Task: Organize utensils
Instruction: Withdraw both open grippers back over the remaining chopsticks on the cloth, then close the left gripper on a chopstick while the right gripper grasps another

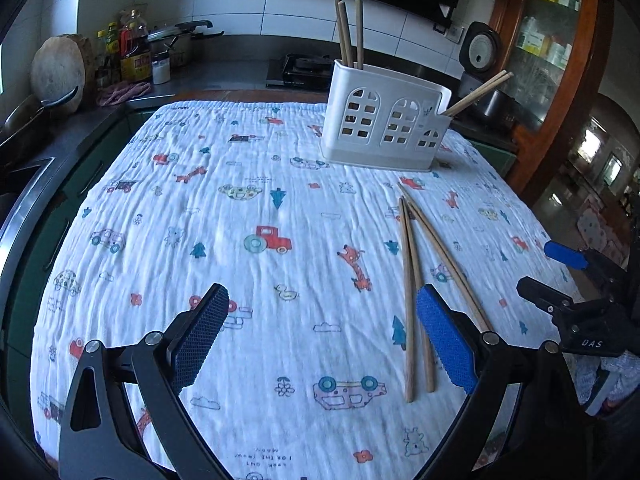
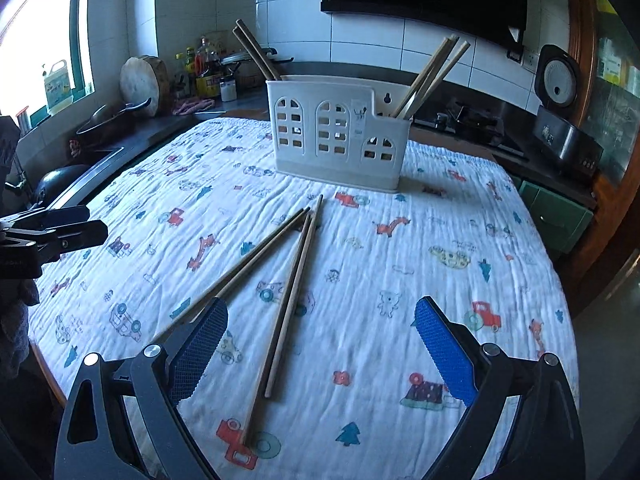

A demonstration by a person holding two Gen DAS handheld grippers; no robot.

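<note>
Three loose wooden chopsticks [image 1: 412, 280] [image 2: 288, 292] lie crossed on the printed cloth. A white utensil holder [image 1: 384, 124] [image 2: 340, 140] with arched cut-outs stands at the far side. Chopsticks lean in its left compartment [image 1: 348, 32] [image 2: 256, 50] and in its right compartment [image 1: 476, 94] [image 2: 432, 76]. My left gripper [image 1: 324, 336] is open above the cloth, its right pad [image 1: 444, 336] over the loose chopsticks' near ends. My right gripper [image 2: 322, 348] is open and empty, with the chopsticks running beneath its left pad [image 2: 200, 348]. Each gripper shows at the edge of the other's view [image 1: 554, 274] [image 2: 60, 228].
The cloth-covered table [image 1: 240, 208] [image 2: 440, 240] is ringed by dark counters. Bottles [image 1: 134, 52], a round chopping block [image 1: 58, 72] and a pan sit at the back left. A rice cooker [image 2: 556, 80] and stove are at the back right, a wooden cabinet [image 1: 552, 40] further right.
</note>
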